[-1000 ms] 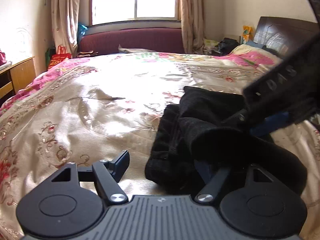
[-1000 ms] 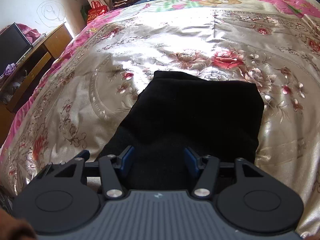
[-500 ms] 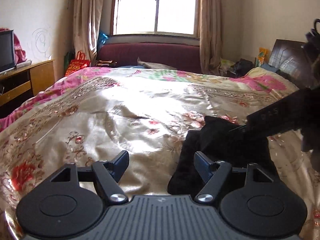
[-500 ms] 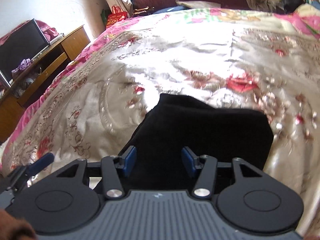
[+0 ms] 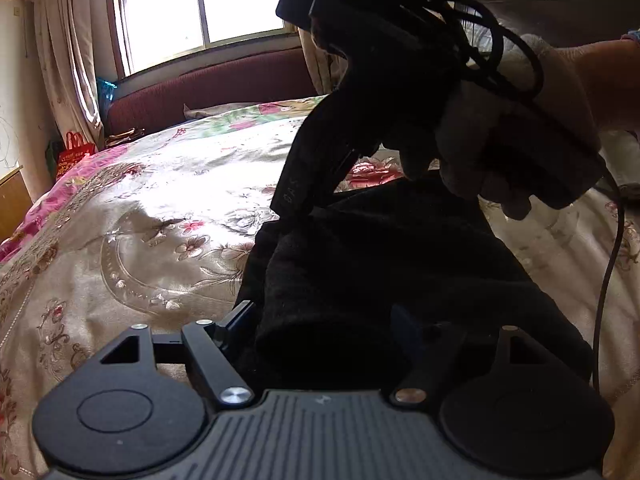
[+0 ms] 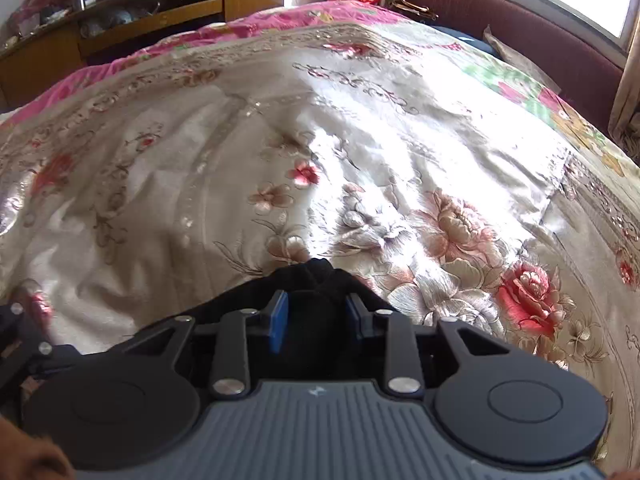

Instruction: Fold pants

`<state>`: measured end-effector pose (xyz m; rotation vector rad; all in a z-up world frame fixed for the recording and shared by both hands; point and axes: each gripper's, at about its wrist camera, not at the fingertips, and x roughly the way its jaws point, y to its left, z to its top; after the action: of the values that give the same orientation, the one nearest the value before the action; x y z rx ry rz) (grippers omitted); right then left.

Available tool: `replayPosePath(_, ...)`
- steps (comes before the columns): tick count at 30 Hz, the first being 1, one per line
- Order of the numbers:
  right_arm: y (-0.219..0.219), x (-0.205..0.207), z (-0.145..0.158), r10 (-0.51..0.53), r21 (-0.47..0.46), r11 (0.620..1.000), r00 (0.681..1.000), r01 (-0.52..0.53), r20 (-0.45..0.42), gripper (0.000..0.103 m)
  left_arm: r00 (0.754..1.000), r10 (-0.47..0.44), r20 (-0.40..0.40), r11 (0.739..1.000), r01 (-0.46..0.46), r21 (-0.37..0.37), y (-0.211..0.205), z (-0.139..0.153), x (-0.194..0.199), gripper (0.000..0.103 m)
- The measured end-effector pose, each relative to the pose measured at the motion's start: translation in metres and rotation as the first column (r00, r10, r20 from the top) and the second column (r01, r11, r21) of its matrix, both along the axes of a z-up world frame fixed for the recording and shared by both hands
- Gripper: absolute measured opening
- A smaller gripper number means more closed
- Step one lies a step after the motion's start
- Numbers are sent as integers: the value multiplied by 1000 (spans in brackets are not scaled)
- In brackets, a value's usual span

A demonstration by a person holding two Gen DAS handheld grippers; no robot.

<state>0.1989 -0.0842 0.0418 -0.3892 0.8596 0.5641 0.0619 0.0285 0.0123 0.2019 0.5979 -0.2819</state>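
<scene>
The black pants lie folded in a thick bundle on the floral bedspread. My left gripper is open, its fingers on either side of the bundle's near folded edge. My right gripper has its blue-padded fingers narrowed around a bunched black fold of the pants. In the left wrist view the right gripper's body and the hand holding it sit above the far end of the bundle.
The bed has a dark headboard at the right and a maroon sofa under the window. A wooden TV cabinet stands left of the bed. A red bag sits on the floor by the curtain.
My right gripper has narrowed onto a bunched end of the pants and turned toward the left of the bed. My left gripper moved in around the bundle's near edge.
</scene>
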Motion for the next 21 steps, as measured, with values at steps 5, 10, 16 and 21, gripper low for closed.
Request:
replayPosePath(5,-18,21,-16,-79,80,993,994,85,-72,28,992,22,-120,982,-44,-183,35,-10,16,96)
replayPosePath(10,-41,9,18,-111,198,972,991,124,-73,29,993,20,-114,973,-45,-227,50,4,-4,96)
replayPosePath(16,-54,-32,55,-134,245,962,990,120,42,33,996,86,-18,991,-88,-101,46,25,-12,96)
replayPosePath(21,-60,-56,46,-90,240,967,995,78,35,33,995,96,5,995,-96,-3,32,14,-2,96)
